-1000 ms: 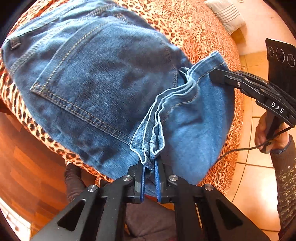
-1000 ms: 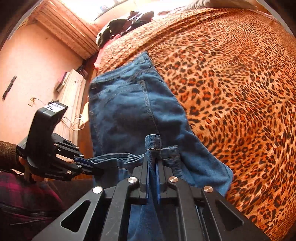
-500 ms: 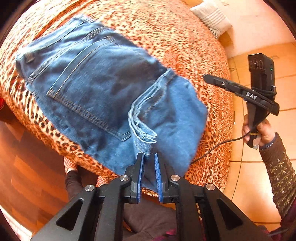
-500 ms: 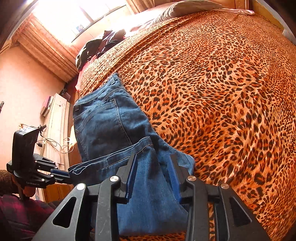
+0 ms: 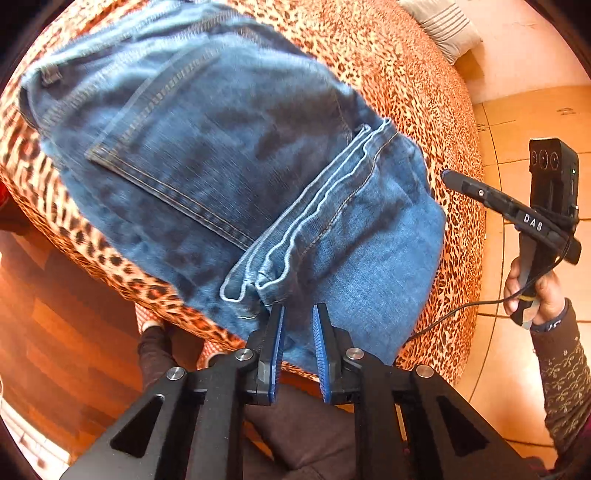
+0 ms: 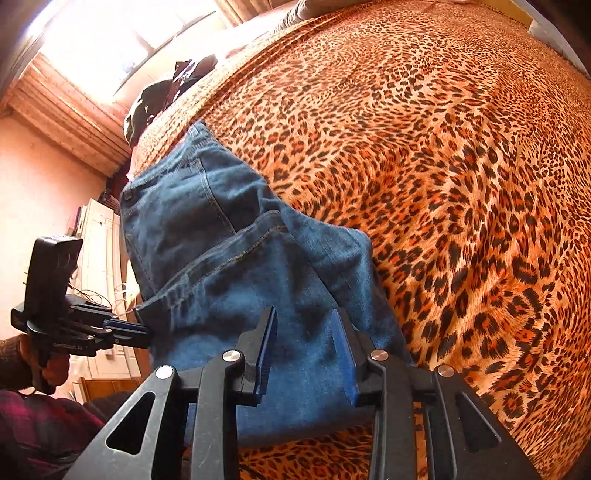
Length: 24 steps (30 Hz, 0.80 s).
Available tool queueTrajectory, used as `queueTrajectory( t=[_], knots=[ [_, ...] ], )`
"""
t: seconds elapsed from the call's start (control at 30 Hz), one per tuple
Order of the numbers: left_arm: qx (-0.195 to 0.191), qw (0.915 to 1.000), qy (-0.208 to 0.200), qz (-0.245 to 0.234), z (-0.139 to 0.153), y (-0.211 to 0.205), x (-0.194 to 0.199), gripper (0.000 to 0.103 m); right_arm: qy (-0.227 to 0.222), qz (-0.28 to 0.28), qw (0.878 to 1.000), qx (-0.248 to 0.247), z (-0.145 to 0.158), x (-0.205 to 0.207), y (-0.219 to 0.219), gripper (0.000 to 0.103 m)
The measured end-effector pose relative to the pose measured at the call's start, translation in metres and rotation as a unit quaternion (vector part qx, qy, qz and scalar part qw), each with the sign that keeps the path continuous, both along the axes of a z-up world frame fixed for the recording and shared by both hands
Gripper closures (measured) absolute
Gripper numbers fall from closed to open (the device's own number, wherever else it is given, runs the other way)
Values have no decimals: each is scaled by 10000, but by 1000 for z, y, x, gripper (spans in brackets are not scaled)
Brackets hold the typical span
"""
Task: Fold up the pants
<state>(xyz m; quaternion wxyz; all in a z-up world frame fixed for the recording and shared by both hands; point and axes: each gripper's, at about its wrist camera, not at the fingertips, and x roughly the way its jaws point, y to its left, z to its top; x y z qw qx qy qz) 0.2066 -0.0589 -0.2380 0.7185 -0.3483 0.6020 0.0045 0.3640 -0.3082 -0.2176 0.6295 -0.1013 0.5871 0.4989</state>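
Observation:
Folded blue jeans (image 5: 207, 155) lie on the leopard-print bed (image 5: 406, 66), leg hems folded up over the seat near the back pocket. My left gripper (image 5: 298, 314) is open and empty, just off the hems at the bed's near edge. The jeans also show in the right wrist view (image 6: 229, 258). My right gripper (image 6: 304, 321) is open and empty above the folded end. The right gripper shows in the left wrist view (image 5: 448, 177) beside the jeans; the left gripper shows in the right wrist view (image 6: 142, 334).
The leopard-print cover (image 6: 443, 147) spreads wide to the right of the jeans. A striped pillow (image 5: 443, 29) lies at the far corner. Dark clothes (image 6: 162, 96) sit at the bed's far edge. Wood floor (image 5: 55, 332) and tiled floor (image 5: 517, 122) flank the bed.
Both grippers have let go of the leg hems and opened. The hems now lie flat on the jeans. Both grippers have drawn back slightly.

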Motion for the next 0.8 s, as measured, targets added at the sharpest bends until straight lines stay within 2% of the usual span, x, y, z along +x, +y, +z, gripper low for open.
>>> queueTrajectory(
  t=[0.07, 0.1, 0.13, 0.17, 0.23, 0.37, 0.5, 0.63, 0.73, 0.8],
  knots=[
    [130, 9996, -124, 233, 12, 19, -13, 82, -51, -151, 9998, 81, 10, 2, 9, 60],
    [115, 9987, -186, 450, 20, 29, -24, 78, -21, -180, 9998, 82, 12, 2, 18, 52],
    [76, 9972, -221, 703, 24, 43, -29, 70, 6, -204, 9998, 60, 11, 0, 27, 50],
    [25, 9949, -250, 978, 26, 58, -34, 66, 27, -211, 9998, -8, 10, -3, 41, 50],
    [-216, 9887, -362, 1439, 34, 83, -39, 66, 108, -106, 9997, -174, 5, -11, 62, 50],
    [-461, 9747, -578, 2109, 37, 128, -55, 56, -67, 331, 9988, -359, 3, -31, 108, 50],
    [-848, 9642, -569, 2446, 22, 157, -59, 55, -108, 644, 9966, -499, 5, -36, 153, 50],
    [-1340, 9535, -512, 2650, 3, 167, -62, 55, -236, 812, 9938, -722, 5, -27, 200, 50],
    [-1399, 9521, -504, 2672, -1, 175, -69, 52, -294, 861, 9918, -898, -1, -19, 235, 46],
    [-1397, 9530, -513, 2637, -4, 179, -70, 43, -314, 942, 9894, -1062, -9, -16, 258, 45]
  ],
)
